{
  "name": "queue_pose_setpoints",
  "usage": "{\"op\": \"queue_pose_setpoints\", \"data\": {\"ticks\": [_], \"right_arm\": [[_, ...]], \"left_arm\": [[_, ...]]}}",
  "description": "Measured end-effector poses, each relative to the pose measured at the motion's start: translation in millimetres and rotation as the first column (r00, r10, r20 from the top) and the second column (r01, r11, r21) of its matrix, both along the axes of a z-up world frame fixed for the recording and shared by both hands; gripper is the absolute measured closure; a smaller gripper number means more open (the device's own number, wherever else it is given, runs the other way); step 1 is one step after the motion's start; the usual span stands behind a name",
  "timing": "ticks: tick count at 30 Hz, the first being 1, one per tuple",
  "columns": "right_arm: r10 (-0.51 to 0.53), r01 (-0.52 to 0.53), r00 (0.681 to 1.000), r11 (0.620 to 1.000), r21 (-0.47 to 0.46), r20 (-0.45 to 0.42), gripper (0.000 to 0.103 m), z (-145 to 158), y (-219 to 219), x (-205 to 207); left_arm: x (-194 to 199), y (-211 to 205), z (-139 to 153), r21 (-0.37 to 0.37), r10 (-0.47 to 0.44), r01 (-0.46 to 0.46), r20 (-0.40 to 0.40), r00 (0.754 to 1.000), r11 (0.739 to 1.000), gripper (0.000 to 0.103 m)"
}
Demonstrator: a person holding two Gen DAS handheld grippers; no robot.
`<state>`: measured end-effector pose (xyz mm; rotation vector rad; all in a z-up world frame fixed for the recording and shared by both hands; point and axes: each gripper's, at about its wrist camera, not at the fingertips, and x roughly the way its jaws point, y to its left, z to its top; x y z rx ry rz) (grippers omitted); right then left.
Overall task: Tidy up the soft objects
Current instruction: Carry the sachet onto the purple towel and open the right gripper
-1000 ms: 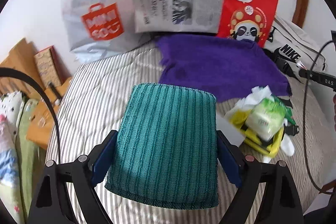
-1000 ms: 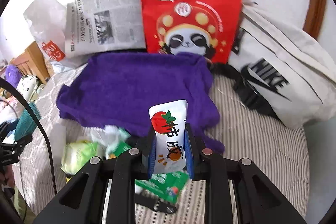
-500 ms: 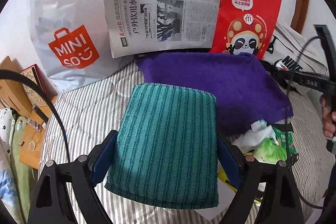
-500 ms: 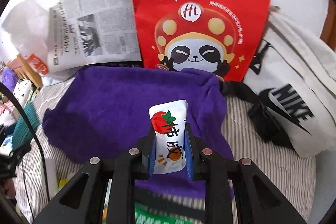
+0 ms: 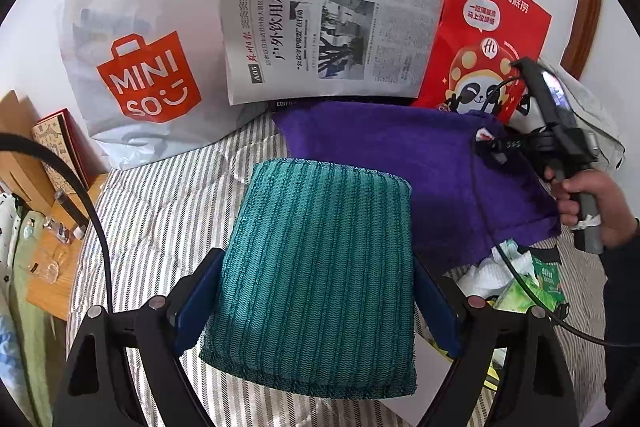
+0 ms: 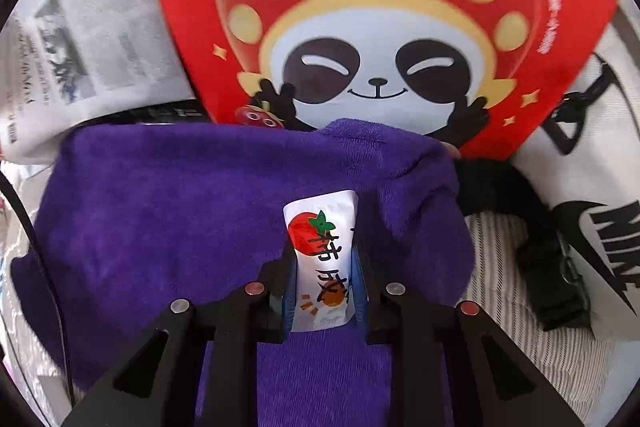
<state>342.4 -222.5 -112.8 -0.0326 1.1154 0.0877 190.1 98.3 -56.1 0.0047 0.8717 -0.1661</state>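
Note:
My left gripper (image 5: 316, 291) is shut on a folded teal ribbed cloth (image 5: 320, 267) and holds it above the striped bed (image 5: 160, 211). My right gripper (image 6: 322, 259) is shut on a small white tissue packet with a red persimmon print (image 6: 322, 259), over the purple towel (image 6: 180, 219), close to the red panda paper bag (image 6: 380, 27). In the left wrist view the right gripper (image 5: 486, 139) shows at the right over the purple towel (image 5: 400, 155), next to the red bag (image 5: 484, 35).
A white Miniso plastic bag (image 5: 140, 67) and a newspaper (image 5: 332, 23) lean on the wall. A white Nike bag (image 6: 592, 187) lies right. Tissue packs and wrappers (image 5: 520, 279) lie on the bed at right. A wooden bedside table (image 5: 52, 227) stands left.
My right gripper has moved forward with the packet, over the purple towel toward the red bag. My left gripper has moved closer to the bags with the teal cloth.

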Motion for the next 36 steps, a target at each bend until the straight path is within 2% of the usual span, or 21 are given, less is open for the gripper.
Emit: {"op": "queue_pose_setpoints", "data": {"ticks": [5,8,10,11,13,16,23,28,31,33,36], "right_arm": [[-0.002,0.001,1.000,1.000,-0.008,-0.017,0.076,-8.0,0.7,7.1],[-0.002,0.002,1.000,1.000,-0.002,-0.020,0.069,-9.5,-2.7,7.8],[-0.003,0.003,1.000,1.000,-0.012,-0.015,0.053,-10.7,-5.5,8.7],[-0.001,0.000,1.000,1.000,-0.009,-0.017,0.052,-11.6,-8.5,9.2],[0.026,-0.025,0.999,0.999,0.043,-0.029,0.043,-11.6,-11.8,7.7],[0.045,-0.043,0.999,0.997,0.059,-0.025,0.036,-9.5,-11.9,1.0],[0.062,-0.061,0.998,0.997,0.050,-0.011,0.035,-1.7,-4.5,-29.2],[0.062,-0.065,0.995,0.997,0.039,0.075,0.035,26.7,-1.0,-70.3],[0.040,-0.047,0.992,0.998,0.052,0.118,0.035,41.4,-11.2,-97.4],[0.035,-0.047,0.988,0.996,0.078,0.150,0.032,50.0,-29.2,-121.3],[0.016,-0.039,0.983,0.992,0.121,0.181,0.031,54.8,-44.1,-134.4]], "left_arm": [[4.1,4.9,-4.3,0.000,0.005,-0.005,-0.012,1.000,1.000,0.014],[7.1,6.2,-6.6,-0.004,0.012,-0.012,-0.021,1.000,1.000,0.014],[9.1,5.9,-7.9,-0.006,0.013,-0.013,-0.027,1.000,1.000,0.014],[9.7,5.2,-8.0,-0.006,0.013,-0.013,-0.028,1.000,1.000,0.014],[10.8,2.9,-8.0,-0.013,0.006,-0.006,-0.030,1.000,1.000,0.014],[14.0,-1.9,-8.8,-0.013,0.000,0.000,-0.038,0.999,1.000,0.014],[22.7,-21.2,-8.3,0.009,-0.027,0.028,-0.051,0.998,1.000,0.014],[38.3,-36.9,-6.8,0.017,-0.023,0.023,-0.042,0.999,1.000,0.014],[50.7,-49.0,-9.2,0.061,0.000,0.002,-0.025,1.000,0.998,0.014],[60.9,-56.8,-13.5,0.050,-0.009,0.011,-0.037,0.999,0.999,0.014],[76.1,-66.1,-19.2,0.052,0.005,-0.002,-0.049,0.999,0.999,0.014]]}}
